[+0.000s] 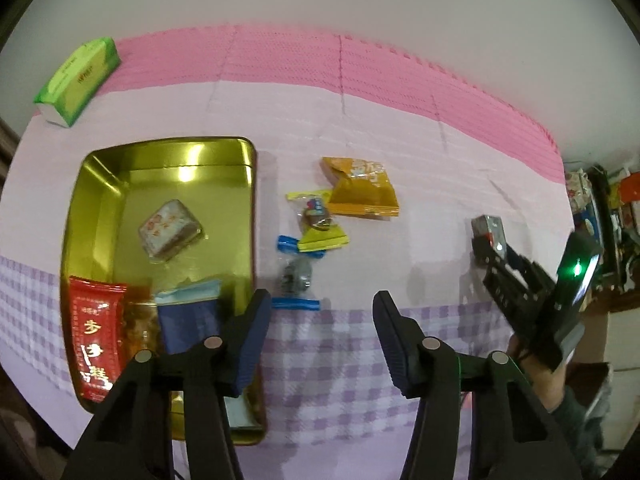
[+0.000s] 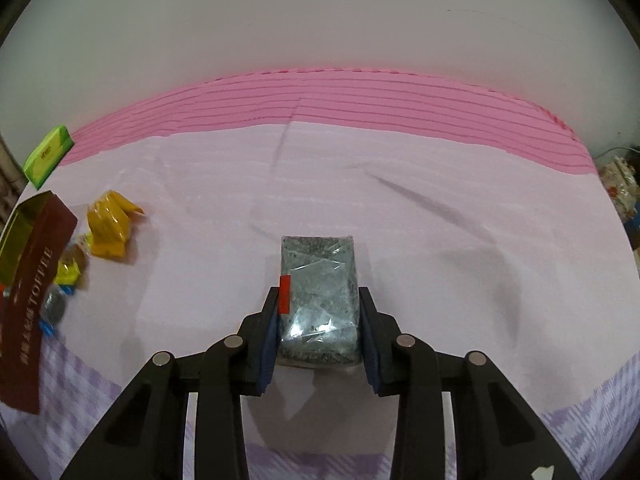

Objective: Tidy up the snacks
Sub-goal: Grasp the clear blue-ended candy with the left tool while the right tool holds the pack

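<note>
LEFT WRIST VIEW
left gripper (image 1: 320, 316): bottom centre, jaws parted about halfway, nothing between them; one blue pad overlaps the tin's right rim, the other hangs over checked cloth
gold tin (image 1: 244, 216): 9 o'clock from the left gripper, lid off, on the pale pink cloth
in the tin: foil-wrapped cake (image 1: 170, 229) mid-floor; red packet (image 1: 96, 340) at the near left corner; dark blue packet (image 1: 188, 316) just beside it, to the right; amber sweets between those two, blurred
orange packet (image 1: 362, 188): 12 o'clock from the gripper, on the cloth right of the tin
yellow wrapped sweet (image 1: 318, 222): touching the orange packet's near left corner
blue-ended sweet (image 1: 296, 274): 11 o'clock, just ahead of the left pad, outside the tin
green tissue pack (image 1: 78, 80): far left, 10 o'clock, well apart from the tin
right gripper (image 1: 490, 246): 3 o'clock, clamped on a grey-silver packet (image 1: 488, 230); a hand and a sleeve behind it

RIGHT WRIST VIEW
right gripper (image 2: 319, 316): bottom centre, both pads pressed on the sides of the grey-silver packet (image 2: 318, 300)
packet: clear wrap, grey speckled block, red tab on its left edge; far end pokes past the fingertips, over the pink cloth
gold tin (image 2: 24, 220): 9 o'clock, left edge, maroon outer wall printed TOFFEE
orange packet (image 2: 110, 228): 10 o'clock, right of the tin
yellow wrapped sweet (image 2: 68, 270): near the tin wall
blue-ended sweet (image 2: 54, 306): nearer to the camera than the yellow one
green tissue pack (image 2: 48, 154): far left, 10 o'clock
</note>
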A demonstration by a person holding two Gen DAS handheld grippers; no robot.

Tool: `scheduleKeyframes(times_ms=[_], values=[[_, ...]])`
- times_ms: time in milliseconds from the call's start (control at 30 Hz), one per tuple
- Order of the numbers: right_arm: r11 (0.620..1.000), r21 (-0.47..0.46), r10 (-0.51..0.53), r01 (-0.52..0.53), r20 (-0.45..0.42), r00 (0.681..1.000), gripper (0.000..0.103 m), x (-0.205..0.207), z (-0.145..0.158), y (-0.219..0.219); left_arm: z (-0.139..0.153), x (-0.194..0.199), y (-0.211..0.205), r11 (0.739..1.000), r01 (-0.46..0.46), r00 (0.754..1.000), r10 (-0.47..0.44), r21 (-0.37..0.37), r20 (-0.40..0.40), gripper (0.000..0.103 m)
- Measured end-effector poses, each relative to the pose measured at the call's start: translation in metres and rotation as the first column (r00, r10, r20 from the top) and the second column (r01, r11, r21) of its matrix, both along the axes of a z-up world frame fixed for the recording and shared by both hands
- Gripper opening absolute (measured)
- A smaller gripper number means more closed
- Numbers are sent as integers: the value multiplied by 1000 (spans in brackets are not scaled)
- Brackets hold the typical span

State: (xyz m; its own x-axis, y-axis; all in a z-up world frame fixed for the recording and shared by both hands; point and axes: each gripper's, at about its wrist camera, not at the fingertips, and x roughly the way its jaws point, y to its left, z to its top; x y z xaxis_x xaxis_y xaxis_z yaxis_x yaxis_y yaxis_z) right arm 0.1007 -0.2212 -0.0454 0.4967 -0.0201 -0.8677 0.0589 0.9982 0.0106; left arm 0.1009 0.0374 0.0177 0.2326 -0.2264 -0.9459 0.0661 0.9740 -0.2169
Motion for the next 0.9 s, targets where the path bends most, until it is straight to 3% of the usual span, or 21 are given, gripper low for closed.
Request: scheduleKeyframes(times_ms=[333,667,900], values=[[1000,25,-12,11,45,999,33,-8,-3,-1,-25,26,-19,999,10,995,-6,36,-103,49],[999,38,-5,3,76,997,33,-16,-4,-7,-48,40,-34,984,37,994,-19,172,-106,41],[999,39,-3,0,83,997,34,-15,-4,-7,-59,48,-41,977,40,993,-16,208,-114,40]])
